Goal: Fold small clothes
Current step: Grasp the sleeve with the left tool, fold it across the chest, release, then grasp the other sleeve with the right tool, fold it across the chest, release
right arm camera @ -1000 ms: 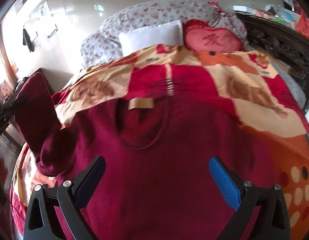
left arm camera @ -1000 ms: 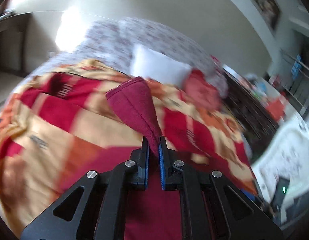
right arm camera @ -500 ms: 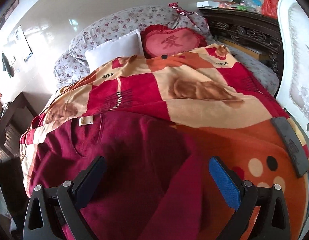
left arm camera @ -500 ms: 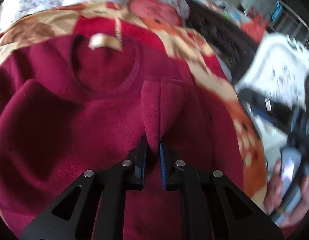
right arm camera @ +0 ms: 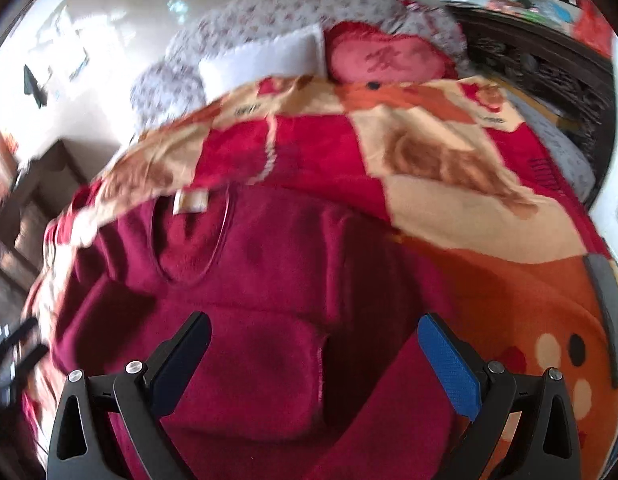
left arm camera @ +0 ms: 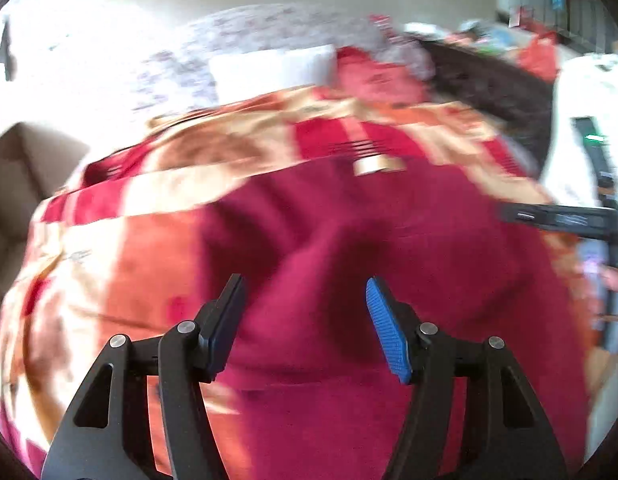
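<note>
**Maroon sweater spread on bed, both jaws wide, nothing gripped**

A dark maroon fleece sweater (right arm camera: 269,280) is seen laid flat on a patchwork blanket (right arm camera: 469,208) in red, orange & cream, which covers the bed. The round neckline w/ a small cream label (right arm camera: 191,202) is pointed toward 12 o'clock in the right wrist view, label at approx. 11 o'clock from frame centre. One sleeve (right arm camera: 249,380) is seen folded across the chest, its squared cuff edge ending just right of centre. The fabric is plush, w/ soft creases.

In the left wrist view the sweater (left arm camera: 369,260) is shown w/ the label (left arm camera: 379,165) at approx. 12 o'clock; a raised ridge of cloth is seen running up the middle.

Both views are motion-blurred, the left more so; seams & hem cannot be made out there. The sweater's lower part is cut off by the frame bottom & hidden behind the jaws' black arms in both views. At 3 o'clock in the left view a dark bar-like object (left arm camera: 561,220) is seen, too smeared to identify. A white pillow (right arm camera: 265,60) & a red heart cushion (right arm camera: 385,58) are seen at 12 o'clock by the headboard end.

The left gripper (left arm camera: 303,320) is held w/ jaws wide, nothing between the pads; sweater cloth lies beyond & under the gap. The right gripper (right arm camera: 317,360) is likewise held wide & empty, w/ the folded sleeve lying in the span between its jaws; contact cannot be told.
</note>
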A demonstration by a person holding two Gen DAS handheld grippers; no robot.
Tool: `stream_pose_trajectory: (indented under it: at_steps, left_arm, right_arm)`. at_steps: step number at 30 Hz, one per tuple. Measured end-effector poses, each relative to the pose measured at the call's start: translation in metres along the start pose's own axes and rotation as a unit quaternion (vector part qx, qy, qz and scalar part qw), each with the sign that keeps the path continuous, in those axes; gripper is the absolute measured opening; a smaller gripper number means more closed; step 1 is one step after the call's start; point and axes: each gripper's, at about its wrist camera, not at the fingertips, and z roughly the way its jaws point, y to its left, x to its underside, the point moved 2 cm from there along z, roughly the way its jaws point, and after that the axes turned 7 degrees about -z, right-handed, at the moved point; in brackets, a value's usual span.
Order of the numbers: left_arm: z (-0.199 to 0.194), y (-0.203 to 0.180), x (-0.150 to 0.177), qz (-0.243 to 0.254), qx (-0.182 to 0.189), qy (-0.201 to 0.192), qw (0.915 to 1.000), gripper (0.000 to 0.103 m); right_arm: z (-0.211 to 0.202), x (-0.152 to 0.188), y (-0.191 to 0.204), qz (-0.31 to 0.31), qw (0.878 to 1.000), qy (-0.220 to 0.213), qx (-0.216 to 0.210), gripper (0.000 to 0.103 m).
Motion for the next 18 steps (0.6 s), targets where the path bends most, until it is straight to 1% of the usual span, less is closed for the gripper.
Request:
stream_pose_trajectory:
  at_steps: [1,2,3,4,7,9,10,12,13,14,15,16,17,18]
  left_arm:
    - [0.007,0.009,0.002,-0.009,-0.013,0.003,0.9999,0.062]
    - [0.015,0.022,0.003,-0.025,-0.026,0.01,0.9993,0.062]
    - [0.019,0.029,0.002,-0.035,-0.031,0.012,0.9988,0.062]
    - [0.024,0.037,0.001,-0.048,-0.035,0.013,0.9981,0.062]
    - [0.036,0.052,-0.001,-0.064,-0.047,0.022,0.9966,0.062]
    - [0.043,0.06,0.0,-0.073,-0.058,0.028,0.9953,0.062]
    - [0.05,0.064,0.0,-0.08,-0.063,0.036,0.9941,0.062]
    - [0.059,0.065,0.002,-0.092,-0.066,0.053,0.9921,0.062]
    - [0.062,0.067,0.003,-0.099,-0.067,0.059,0.991,0.062]
    - [0.064,0.067,0.004,-0.104,-0.068,0.06,0.9905,0.062]
    - [0.063,0.067,0.005,-0.109,-0.069,0.058,0.99,0.062]
    - [0.063,0.068,0.005,-0.116,-0.071,0.055,0.9892,0.062]
    - [0.062,0.07,0.005,-0.125,-0.073,0.051,0.9882,0.062]
    - [0.061,0.07,0.005,-0.132,-0.072,0.048,0.9875,0.062]
  right_arm:
    - [0.005,0.002,0.003,-0.011,1.0,0.006,0.002,0.097]
    - [0.008,0.003,0.004,-0.018,1.0,0.008,0.003,0.086]
    - [0.012,0.005,0.006,-0.028,1.0,0.01,0.003,0.081]
    - [0.015,0.005,0.009,-0.042,0.999,0.014,0.004,0.079]
    - [0.018,0.005,0.011,-0.067,0.998,0.009,0.01,0.079]
    - [0.028,0.006,0.011,-0.077,0.997,0.028,0.006,0.079]
    - [0.035,0.007,0.01,-0.079,0.996,0.042,0.001,0.079]
    - [0.046,0.011,0.007,-0.077,0.996,0.053,-0.012,0.071]
    - [0.046,0.013,0.005,-0.074,0.996,0.044,-0.016,0.062]
    - [0.042,0.013,0.004,-0.075,0.997,0.029,-0.012,0.047]
    - [0.036,0.012,0.003,-0.077,0.997,0.021,-0.007,0.038]
    - [0.032,0.011,0.002,-0.078,0.997,0.014,-0.007,0.014]
    - [0.023,0.008,-0.001,-0.077,0.997,0.0,-0.013,0.008]
    - [0.018,0.005,-0.002,-0.077,0.997,-0.006,-0.019,0.008]
